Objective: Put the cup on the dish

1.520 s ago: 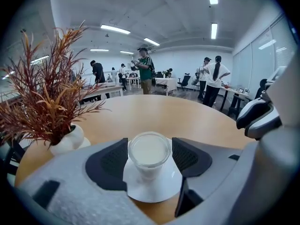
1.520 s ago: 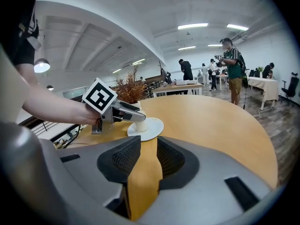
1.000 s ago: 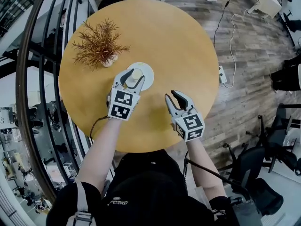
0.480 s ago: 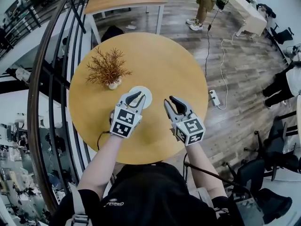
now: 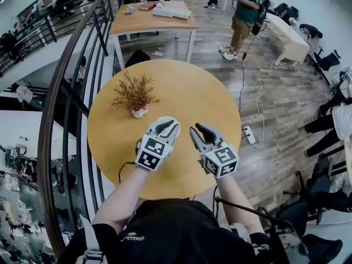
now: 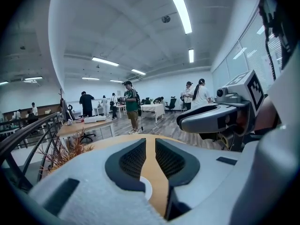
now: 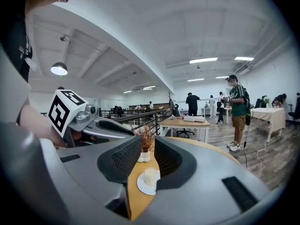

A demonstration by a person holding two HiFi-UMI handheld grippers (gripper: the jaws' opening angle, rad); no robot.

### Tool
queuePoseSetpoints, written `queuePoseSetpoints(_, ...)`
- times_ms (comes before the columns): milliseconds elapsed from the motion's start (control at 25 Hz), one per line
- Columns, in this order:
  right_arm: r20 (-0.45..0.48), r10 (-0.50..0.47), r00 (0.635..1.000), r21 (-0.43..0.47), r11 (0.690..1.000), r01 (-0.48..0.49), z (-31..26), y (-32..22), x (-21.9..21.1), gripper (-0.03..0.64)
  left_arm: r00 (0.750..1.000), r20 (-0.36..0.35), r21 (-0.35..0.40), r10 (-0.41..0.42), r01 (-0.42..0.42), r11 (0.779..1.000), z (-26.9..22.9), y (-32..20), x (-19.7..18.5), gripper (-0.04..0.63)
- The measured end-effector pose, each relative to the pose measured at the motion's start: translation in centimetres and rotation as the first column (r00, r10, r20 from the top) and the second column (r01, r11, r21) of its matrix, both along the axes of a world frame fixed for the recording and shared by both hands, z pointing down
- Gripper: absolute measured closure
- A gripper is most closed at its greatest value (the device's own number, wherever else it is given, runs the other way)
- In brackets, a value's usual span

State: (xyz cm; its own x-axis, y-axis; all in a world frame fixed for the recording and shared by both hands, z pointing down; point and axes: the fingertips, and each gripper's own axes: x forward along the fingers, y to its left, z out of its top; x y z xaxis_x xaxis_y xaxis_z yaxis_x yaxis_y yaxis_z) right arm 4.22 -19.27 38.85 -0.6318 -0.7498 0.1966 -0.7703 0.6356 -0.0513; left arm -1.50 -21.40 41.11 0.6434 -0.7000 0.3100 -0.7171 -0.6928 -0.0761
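A pale cup [image 7: 150,176] stands upright on a white dish [image 7: 146,185] on the round yellow table [image 5: 187,87], seen through the right gripper's jaws. In the head view the left gripper [image 5: 166,127] hangs over that spot and hides both. Only a white sliver of the dish [image 6: 145,190] shows below its jaws in the left gripper view. The left gripper [image 6: 150,146] is shut with nothing between its pads. My right gripper [image 5: 199,131] hovers just to its right, also closed to a narrow slit and holding nothing [image 7: 147,146].
A dried plant in a small white pot [image 5: 135,95] stands just behind the dish. A black railing [image 5: 71,81] curves past the table's left side. Beyond are a rectangular wooden table [image 5: 154,15], a standing person [image 5: 245,10], and a cable [image 5: 258,92] on the floor.
A second ago the left jaws stood open around the cup on the dish. They have come off it, closed and risen. The head view has tilted up, showing more of the room.
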Motion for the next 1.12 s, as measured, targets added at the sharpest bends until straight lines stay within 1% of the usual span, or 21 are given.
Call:
queuePoseSetpoints(240, 0.013, -0.017, 1.0, -0.008, 1.0, 0.017, -0.1, 0.7, -0.6, 0.523, 1.0, 0.013, -0.009, -0.008, 0.008, 1.0, -0.3, 1.0, -0.4, 0.526)
queuePoseSetpoints(560, 0.002, -0.039, 0.999, -0.022, 0.999, 0.039, 0.6, 1.2, -1.2, 0.523, 1.0, 0.01, -0.007, -0.02, 0.02, 1.0, 0.2, 1.3, -0.8, 0.526)
queuePoseSetpoints(880, 0.001, -0.043, 0.999, -0.022, 0.999, 0.043, 0.6, 1.3, -1.1, 0.523, 1.0, 0.015, -0.013, -0.02, 0.02, 1.0, 0.2, 1.7, -0.5, 0.525)
queuePoseSetpoints(1040, 0.001, -0.043, 0.999, -0.027, 0.999, 0.043, 0.8, 1.4, -0.9, 0.523, 0.999, 0.007, 0.0, -0.034, 0.034, 0.999, 0.2, 1.4, -0.4, 0.525)
queuePoseSetpoints(1120, 0.002, -0.044, 0.999, -0.03, 0.999, 0.044, 0.9, 1.3, -0.9, 0.523, 0.999, 0.007, -0.005, -0.032, 0.032, 0.999, 0.2, 1.4, -0.3, 0.525)
